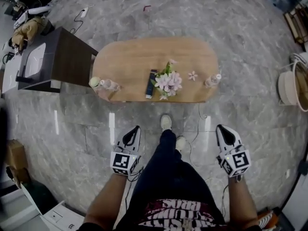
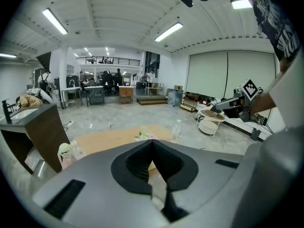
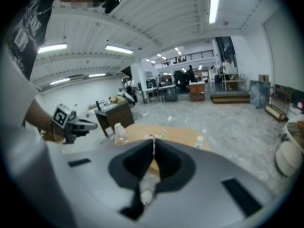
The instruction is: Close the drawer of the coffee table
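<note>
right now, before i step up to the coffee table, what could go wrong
1. Bottles and the flowers stand near the coffee table's near edge; a hard push could topple them.
2. A thin cable lies by the feet: trip risk.
3. No drawer shows in any view, so the shut left gripper and right gripper may aim wrong.

Before you stands the oval wooden coffee table (image 1: 139,57), a pink flower bunch (image 1: 168,82) near its front edge; a dark brown cabinet (image 1: 67,59) sits just beside its left end.

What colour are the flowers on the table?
Pale pink. The flowers show best in the head view.
</note>
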Motion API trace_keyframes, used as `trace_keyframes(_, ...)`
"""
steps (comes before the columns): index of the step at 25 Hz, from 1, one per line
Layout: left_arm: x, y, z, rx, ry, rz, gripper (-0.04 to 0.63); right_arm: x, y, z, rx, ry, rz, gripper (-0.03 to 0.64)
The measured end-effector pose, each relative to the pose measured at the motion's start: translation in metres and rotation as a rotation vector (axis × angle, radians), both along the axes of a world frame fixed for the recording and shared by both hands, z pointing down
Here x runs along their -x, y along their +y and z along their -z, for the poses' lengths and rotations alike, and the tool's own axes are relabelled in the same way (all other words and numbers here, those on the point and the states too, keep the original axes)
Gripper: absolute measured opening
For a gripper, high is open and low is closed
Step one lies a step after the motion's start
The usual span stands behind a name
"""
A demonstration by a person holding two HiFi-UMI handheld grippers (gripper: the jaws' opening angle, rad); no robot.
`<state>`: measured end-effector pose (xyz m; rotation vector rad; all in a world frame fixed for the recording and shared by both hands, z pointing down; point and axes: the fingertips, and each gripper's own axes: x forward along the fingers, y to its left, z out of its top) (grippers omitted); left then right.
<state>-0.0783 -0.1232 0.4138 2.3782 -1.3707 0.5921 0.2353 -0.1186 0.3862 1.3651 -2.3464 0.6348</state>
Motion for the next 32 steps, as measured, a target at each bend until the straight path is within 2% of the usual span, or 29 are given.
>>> trace_keyframes(6,-0.001,-0.026,-0.076,0.077,0.014,-0.007,0.023,0.010,-0.041,-0.065,0.061,0.006,0.050,0.035)
trace_keyframes(13,0.004,-0.040,-0.168,0.229,0.052,0.038,0.023,-0.005,-0.068,-0.136,0.129,0.052,0.057,0.035)
trace_keyframes(17,0.004,-0.040,-0.217,0.264,0.007,-0.008,0.023,-0.011,-0.065,-0.194,0.171,0.072,0.052,0.035)
trace_keyframes(24,0.007,-0.055,-0.303,0.333,-0.038,-0.009,0.023,-0.008,-0.069,-0.278,0.224,0.103,0.091,0.035)
trace_keyframes(29,0.013,-0.069,-0.359,0.337,-0.112,-0.031,0.023,-0.014,-0.068,-0.335,0.255,0.195,0.150,0.035)
trace_keyframes(32,0.024,-0.071,-0.393,0.349,-0.160,-0.041,0.023,-0.024,-0.071,-0.361,0.233,0.259,0.179,0.035)
